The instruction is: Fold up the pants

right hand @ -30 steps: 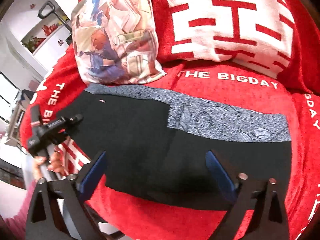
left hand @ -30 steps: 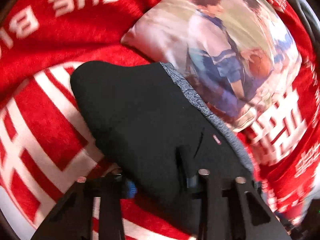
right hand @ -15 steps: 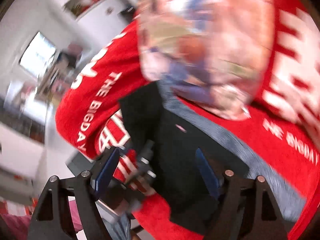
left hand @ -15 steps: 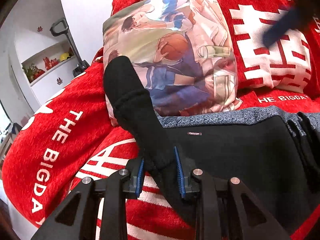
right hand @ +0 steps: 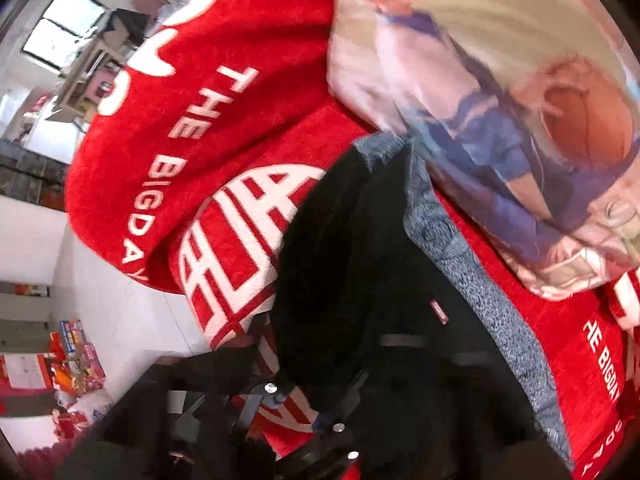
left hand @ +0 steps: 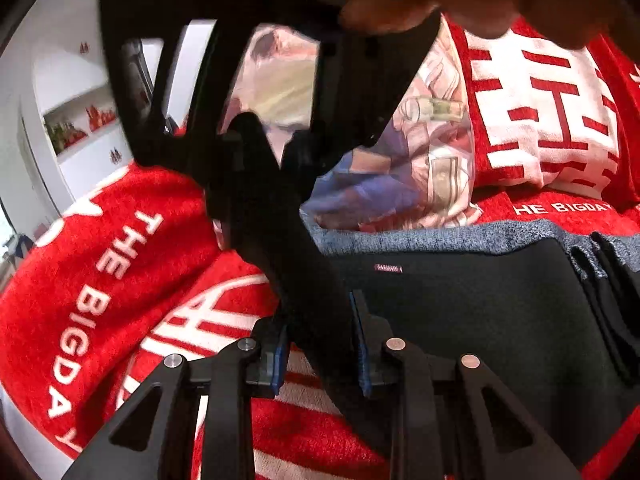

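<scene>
- Kept the left gripper (left hand: 320, 344) clamped narrow on a raised strip of the black pants (left hand: 480, 312), pads pressed on the cloth from both sides; same hold as half a second earlier.
- Brought the right gripper (left hand: 260, 140) in over that strip, where only the pillow (left hand: 420, 160) showed beyond the left jaws half a second before.
- Had just been closing the right jaws, with the strip's top end between them; could not tell from either view whether the pads pressed on the cloth yet.
- Judged this as the second hold for one fold: lower end pinned, upper end about to be taken, so the lifted edge could be carried over the flat part.
- Found the strip's long axis running from between the left jaws up and away, leaning left, straight toward the right jaws.
- Left the rest of the pants flat on the red blanket (left hand: 100, 280), to the right of the left jaws and beyond them.
- Read the flat part's long axis as crosswise to the left jaws, with the grey waistband (left hand: 420, 238) along its far edge, touching the pillow.
- Spotted the small label (left hand: 387, 268) just this side of the waistband, face up.
- Seen no finished fold; judged the task early.
</scene>
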Demonstrator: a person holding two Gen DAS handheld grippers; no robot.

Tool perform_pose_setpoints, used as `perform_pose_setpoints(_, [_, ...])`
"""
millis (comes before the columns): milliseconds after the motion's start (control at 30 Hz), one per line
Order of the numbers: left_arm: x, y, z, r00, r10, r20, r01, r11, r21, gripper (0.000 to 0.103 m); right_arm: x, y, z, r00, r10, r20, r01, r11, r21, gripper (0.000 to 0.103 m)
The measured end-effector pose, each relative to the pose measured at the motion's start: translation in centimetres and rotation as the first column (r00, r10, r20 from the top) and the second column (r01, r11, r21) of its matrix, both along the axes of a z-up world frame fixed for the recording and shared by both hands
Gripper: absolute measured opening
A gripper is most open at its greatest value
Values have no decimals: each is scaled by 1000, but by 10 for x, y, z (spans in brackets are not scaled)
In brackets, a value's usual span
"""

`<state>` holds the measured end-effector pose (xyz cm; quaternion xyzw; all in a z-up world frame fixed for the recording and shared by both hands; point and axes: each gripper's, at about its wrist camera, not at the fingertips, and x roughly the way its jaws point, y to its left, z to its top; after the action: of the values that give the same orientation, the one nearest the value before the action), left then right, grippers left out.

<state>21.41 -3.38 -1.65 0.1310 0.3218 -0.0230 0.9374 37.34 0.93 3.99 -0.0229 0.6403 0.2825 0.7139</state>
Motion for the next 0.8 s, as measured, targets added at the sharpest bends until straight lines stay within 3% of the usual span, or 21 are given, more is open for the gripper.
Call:
perform_pose_setpoints(233, [-18, -17, 31, 997, -66, 30, 67, 997, -33, 28, -24, -50, 30, 995, -79, 68, 66, 982, 175, 22])
perform_pose_setpoints(467, [-59, -71, 84, 974, -204, 97, 207, 978, -26, 28, -90, -150, 81, 967, -212, 140, 136, 897, 420, 22])
perform_pose_setpoints(633, [-95, -137, 105, 930, -347, 122, 345, 938, 41, 28, -146, -234, 103, 926, -328, 185, 190, 831, 522, 23])
perform_pose_setpoints(800, [-125, -207, 104, 872, -484, 73, 481, 875, 60, 28, -207, -329, 89, 861, -477, 175, 287, 742, 605, 23])
